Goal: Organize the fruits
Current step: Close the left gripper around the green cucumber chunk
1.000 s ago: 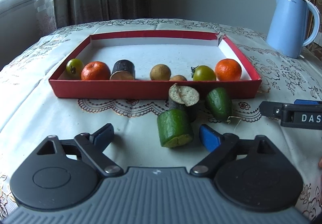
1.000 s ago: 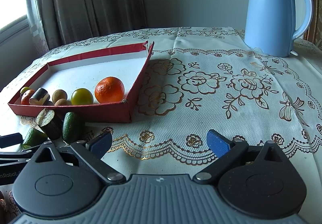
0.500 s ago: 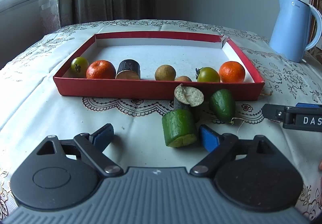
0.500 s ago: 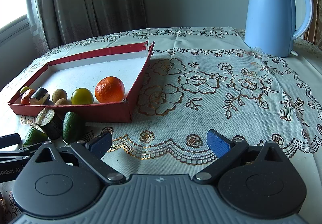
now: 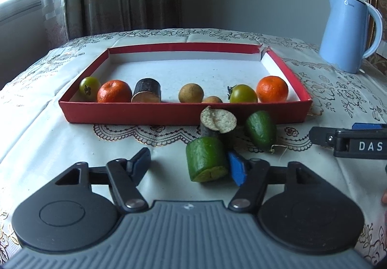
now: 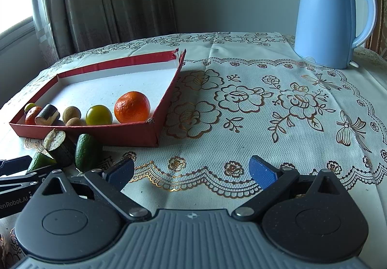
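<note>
A cut green cucumber chunk [image 5: 206,162] lies on the tablecloth in front of the red tray [image 5: 169,115]. My left gripper [image 5: 187,160] is closing around it: the right pad [image 5: 235,167] touches the chunk, while the left pad [image 5: 140,162] stands well clear. Behind the chunk leans a dark-skinned cut piece [image 5: 217,121], and a whole green fruit [image 5: 261,130] lies beside it. The tray holds two oranges [image 5: 272,88], green tomatoes [image 5: 243,93], a dark cut piece [image 5: 147,90] and longans [image 5: 191,92]. My right gripper [image 6: 191,167] is open over bare cloth.
A light blue kettle [image 6: 331,19] stands at the table's far right. The right gripper's finger [image 5: 348,142] reaches in from the right of the left wrist view. A curtain and a window lie behind the table. A fingertip shows at that view's right edge.
The left gripper's jaws have narrowed, and its right pad now rests against the cucumber chunk. The right gripper and the fruit in the tray have not moved.
</note>
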A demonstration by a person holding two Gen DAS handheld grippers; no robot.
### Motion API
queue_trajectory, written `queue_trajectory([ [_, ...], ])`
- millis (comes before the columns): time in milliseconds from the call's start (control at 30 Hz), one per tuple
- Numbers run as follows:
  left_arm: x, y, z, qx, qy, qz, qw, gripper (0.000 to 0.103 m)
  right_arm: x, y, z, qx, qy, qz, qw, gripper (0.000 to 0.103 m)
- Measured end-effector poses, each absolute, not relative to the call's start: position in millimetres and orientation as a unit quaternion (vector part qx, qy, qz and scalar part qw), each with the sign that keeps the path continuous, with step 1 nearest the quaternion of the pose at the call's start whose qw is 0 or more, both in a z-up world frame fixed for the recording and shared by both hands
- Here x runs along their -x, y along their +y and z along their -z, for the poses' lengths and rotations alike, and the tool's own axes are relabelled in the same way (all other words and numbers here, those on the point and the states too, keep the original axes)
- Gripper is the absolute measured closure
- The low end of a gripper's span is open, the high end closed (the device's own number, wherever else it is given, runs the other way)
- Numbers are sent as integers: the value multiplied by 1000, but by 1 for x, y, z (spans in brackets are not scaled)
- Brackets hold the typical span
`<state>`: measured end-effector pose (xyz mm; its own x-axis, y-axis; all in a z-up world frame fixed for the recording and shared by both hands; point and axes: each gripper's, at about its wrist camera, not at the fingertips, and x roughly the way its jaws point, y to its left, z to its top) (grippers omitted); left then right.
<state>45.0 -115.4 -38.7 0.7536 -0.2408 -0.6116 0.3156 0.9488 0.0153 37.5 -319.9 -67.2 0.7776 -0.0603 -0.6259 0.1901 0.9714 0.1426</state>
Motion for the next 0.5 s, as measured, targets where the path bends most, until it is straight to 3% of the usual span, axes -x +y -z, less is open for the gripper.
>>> queue_trajectory([
  [233, -45, -116, 38, -59, 317, 151, 934, 41, -37, -320, 67, -99, 327, 67, 938, 1],
  [400, -41, -119, 38, -67, 309, 164, 935, 54, -37, -320, 67, -99, 327, 67, 938, 1],
  [500, -40, -120, 38, -67, 308, 167, 934, 57, -37, -320, 67, -100, 326, 66, 938, 1],
])
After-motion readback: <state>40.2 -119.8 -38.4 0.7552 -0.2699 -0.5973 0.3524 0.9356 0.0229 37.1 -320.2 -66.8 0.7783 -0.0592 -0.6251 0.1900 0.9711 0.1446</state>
